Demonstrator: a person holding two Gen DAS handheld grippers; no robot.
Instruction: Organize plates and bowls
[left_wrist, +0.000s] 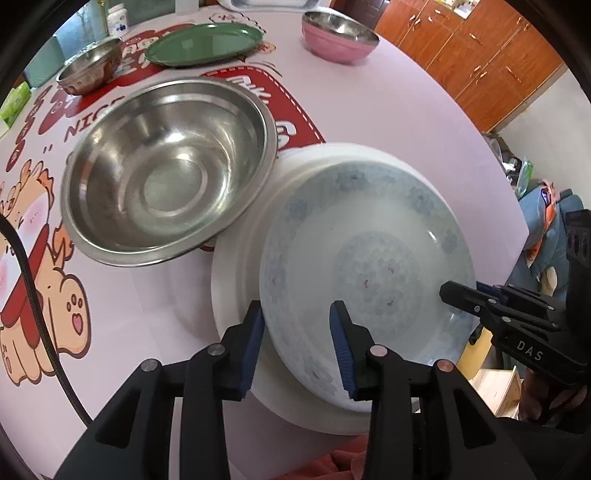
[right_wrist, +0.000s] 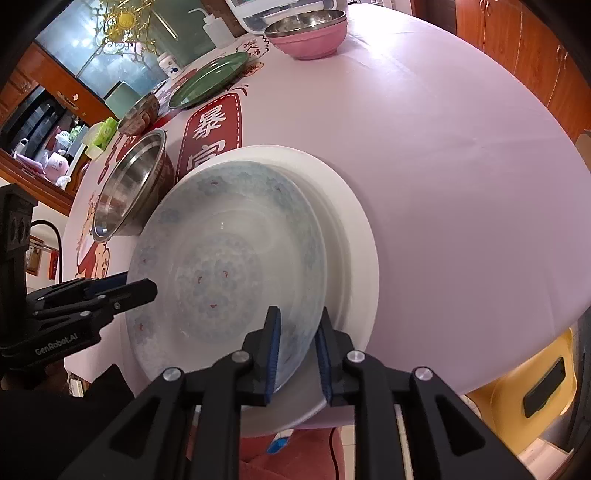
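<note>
On white plate (left_wrist: 236, 273) | patterned bowl (left_wrist: 369, 266) rim between both spread hand-held grippers (left_wrist: 297, 347)

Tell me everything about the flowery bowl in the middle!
The flowery bowl is wide, shallow and glossy, pale white with faint blue blossoms and tiny red marks, likely ceramic. It looks empty and sits upright in a plain white plate on the table. Both tongs straddle its near rim, left tongs and right tongs, jaws apart.
</note>
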